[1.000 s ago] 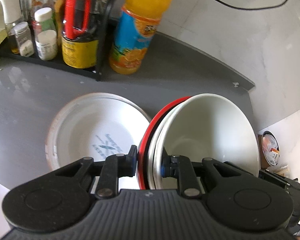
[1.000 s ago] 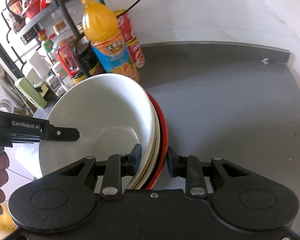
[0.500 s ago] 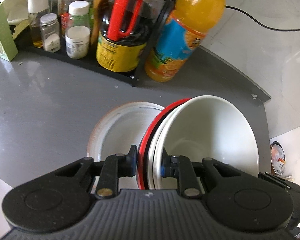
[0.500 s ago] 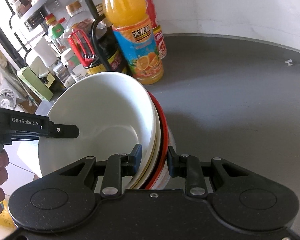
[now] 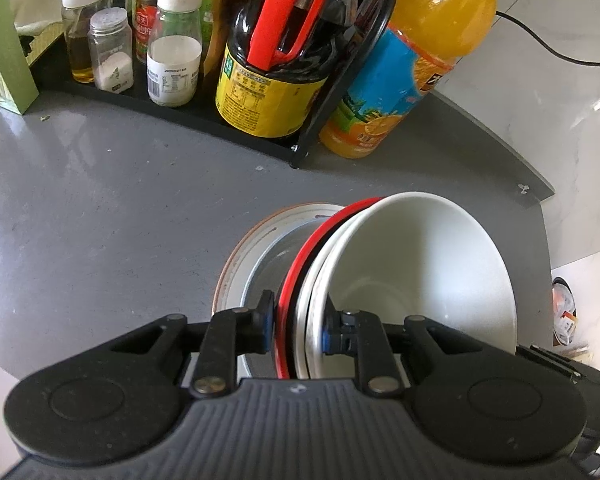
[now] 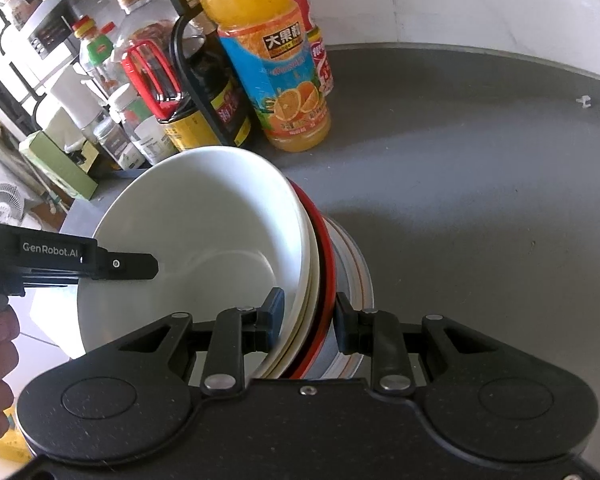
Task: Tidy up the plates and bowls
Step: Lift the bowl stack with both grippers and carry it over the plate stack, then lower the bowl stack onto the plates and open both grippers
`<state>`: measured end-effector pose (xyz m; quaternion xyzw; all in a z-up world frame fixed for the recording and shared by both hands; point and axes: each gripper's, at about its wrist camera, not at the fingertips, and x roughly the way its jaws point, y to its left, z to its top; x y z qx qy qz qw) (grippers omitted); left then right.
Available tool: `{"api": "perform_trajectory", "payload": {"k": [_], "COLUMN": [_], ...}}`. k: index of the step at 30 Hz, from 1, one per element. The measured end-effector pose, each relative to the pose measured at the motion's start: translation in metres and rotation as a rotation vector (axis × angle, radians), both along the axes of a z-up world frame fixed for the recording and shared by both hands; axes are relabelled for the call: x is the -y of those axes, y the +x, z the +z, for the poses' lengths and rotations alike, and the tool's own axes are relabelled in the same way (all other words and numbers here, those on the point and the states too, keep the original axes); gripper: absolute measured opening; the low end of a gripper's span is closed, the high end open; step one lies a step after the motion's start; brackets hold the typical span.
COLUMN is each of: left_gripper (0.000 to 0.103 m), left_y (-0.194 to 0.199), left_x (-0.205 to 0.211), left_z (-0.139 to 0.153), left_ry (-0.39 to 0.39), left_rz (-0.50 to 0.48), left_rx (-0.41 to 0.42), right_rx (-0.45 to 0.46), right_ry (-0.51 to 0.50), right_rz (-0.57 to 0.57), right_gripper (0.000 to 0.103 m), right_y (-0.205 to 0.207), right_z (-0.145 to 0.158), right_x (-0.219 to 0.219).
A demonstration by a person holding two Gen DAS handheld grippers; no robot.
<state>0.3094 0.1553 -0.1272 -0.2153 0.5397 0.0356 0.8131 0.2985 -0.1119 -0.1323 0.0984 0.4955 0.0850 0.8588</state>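
A stack of nested bowls, white ones [image 5: 420, 272] inside a red one [image 5: 300, 264], hangs tilted just above the grey counter. My left gripper [image 5: 298, 322] is shut on its near rim, one pad outside the red bowl and one inside the white. On the opposite rim my right gripper [image 6: 308, 316] is shut on the same stack [image 6: 204, 232]. A white plate with a brown edge [image 5: 256, 240] lies on the counter, mostly hidden under the stack; its rim [image 6: 358, 264] shows past the red bowl. The left gripper's finger [image 6: 132, 266] reaches in over the white bowl.
An orange juice bottle [image 5: 412, 60] stands behind the plate, beside a black rack holding a dark sauce bottle [image 5: 276, 60] and spice jars [image 5: 174, 44]. A green box [image 5: 0, 68] sits at the far left. Behind the juice bottle stands a red can [image 6: 320, 60]. Bare counter [image 6: 480, 200] spreads to the right.
Both grippers carried the bowl stack sideways over the plate and a little lower. The plate, earlier in full view left of the stack, is now mostly covered. The bottles look closer.
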Motion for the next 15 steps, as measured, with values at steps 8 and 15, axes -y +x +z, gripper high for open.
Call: {"api": "perform_trajectory", "payload": {"k": [8,15], "left_gripper": [0.020,0.022], "left_y": [0.007,0.012], "left_x": [-0.004,0.000], "left_z": [-0.007,-0.006], "left_ry": [-0.006,0.007], "left_rz": [-0.031,-0.052], "left_rx": [-0.020,-0.012], "right_rx": [-0.018,-0.039], "right_ry": [0.020,0.040], "right_rz": [-0.033,-0.047], "right_gripper": [0.026,0.030], "right_y": [0.003,0.002], "right_z": [-0.004,-0.010], "right_x": [0.001,0.004]}}
